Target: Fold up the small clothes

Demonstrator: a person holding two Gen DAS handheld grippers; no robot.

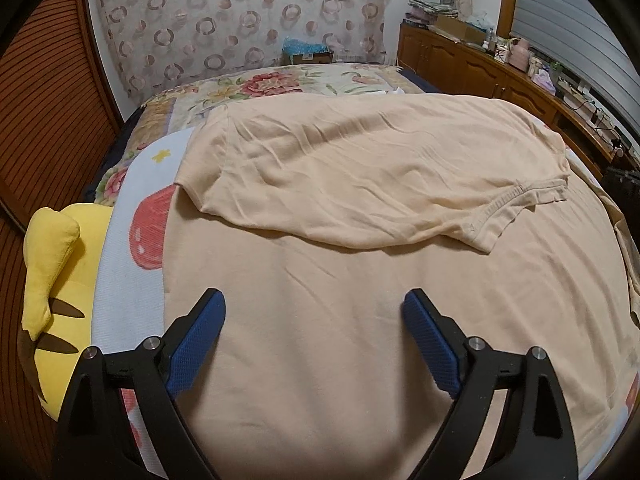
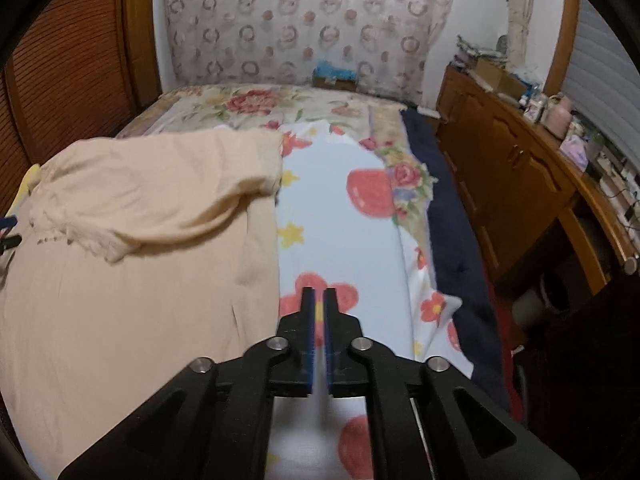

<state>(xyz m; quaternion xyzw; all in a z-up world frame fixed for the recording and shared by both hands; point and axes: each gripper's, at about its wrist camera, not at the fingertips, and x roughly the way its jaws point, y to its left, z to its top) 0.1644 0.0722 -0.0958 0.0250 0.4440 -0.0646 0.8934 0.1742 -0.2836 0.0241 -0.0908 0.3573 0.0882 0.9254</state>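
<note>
The peach shirt [image 1: 360, 208] lies spread on the white flowered sheet [image 2: 344, 248], which covers the near part of the bed. Its far part, the end with the ribbed neckline [image 1: 500, 208], is already folded back toward me and rests on the shirt's lower body, so I judge one fold done. That flap sits loose and wrinkled, and the body under it is wide and unfolded; I would say the sides have yet to come in, with a final halving after that. So the job is early, perhaps a third through.

My left gripper [image 1: 314, 312] hovers over the near part of the shirt with its blue pads [image 1: 200, 344] spread wide and nothing between them. My right gripper [image 2: 319, 300] is off the shirt's right edge, above the sheet, its jaws nearly together with a thin gap and no cloth in them.

Left of the shirt lies a yellow plush toy [image 1: 52, 264]; right of the bed stands a wooden cabinet [image 2: 512, 184].
</note>
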